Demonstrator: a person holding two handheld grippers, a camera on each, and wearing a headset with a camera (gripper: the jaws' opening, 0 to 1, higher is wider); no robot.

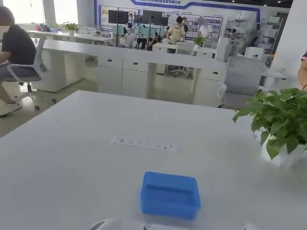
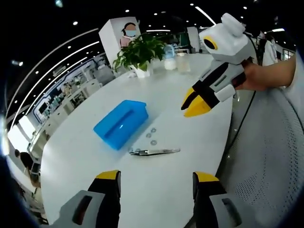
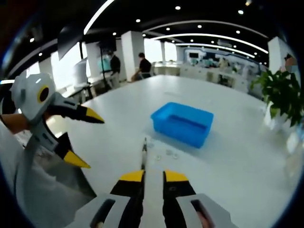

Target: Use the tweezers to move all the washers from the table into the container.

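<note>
Your left gripper (image 2: pixel 156 175) has jaws wide open, right gripper (image 3: pixel 153 175) closed; tweezers (image 2: pixel 154 152) lie beside washers (image 2: pixel 152 135) near the bench (image 2: pixel 161 202) edge.

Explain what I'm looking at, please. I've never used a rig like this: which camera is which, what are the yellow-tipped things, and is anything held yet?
There is no robot here. A person holds a hand-held gripper in each hand and wears a headset camera. The head view looks across the white table at the blue container. Each round picture comes from a camera on one gripper, looking along its yellow-tipped jaws. The left hand-held gripper is open. The right hand-held gripper has its jaws drawn close together. The tweezers and the small washers lie on the table beside the container. Nothing is held yet.
</note>
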